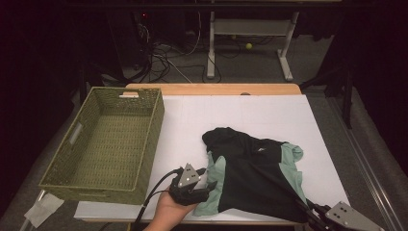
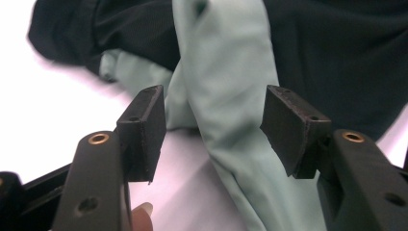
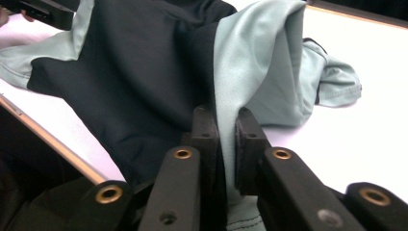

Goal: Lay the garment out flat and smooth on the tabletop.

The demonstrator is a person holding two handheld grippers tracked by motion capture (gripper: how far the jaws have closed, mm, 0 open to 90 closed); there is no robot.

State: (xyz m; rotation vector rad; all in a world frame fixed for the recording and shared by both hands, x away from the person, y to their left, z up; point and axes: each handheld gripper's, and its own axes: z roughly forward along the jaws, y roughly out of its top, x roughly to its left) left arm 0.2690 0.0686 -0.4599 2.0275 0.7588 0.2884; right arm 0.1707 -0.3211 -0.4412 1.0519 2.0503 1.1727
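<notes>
A black garment with mint-green panels [image 1: 255, 173] lies rumpled on the white table top [image 1: 250, 113]. My left gripper [image 1: 208, 189] is at the garment's near left corner, held by a hand [image 1: 168, 211]. In the left gripper view its jaws [image 2: 214, 115] stand open, and a mint-green strip of the garment [image 2: 226, 86] runs between them without touching the pads. My right gripper [image 1: 308, 211] is at the near right corner. In the right gripper view it [image 3: 227, 125] is shut on the garment's edge [image 3: 144, 72], pinching mint and black cloth that pulls up taut.
A green woven basket [image 1: 144, 159] stands on the left of the table, nothing in it. The table's near edge runs just below both grippers. Cables and table legs lie on the floor beyond the far edge.
</notes>
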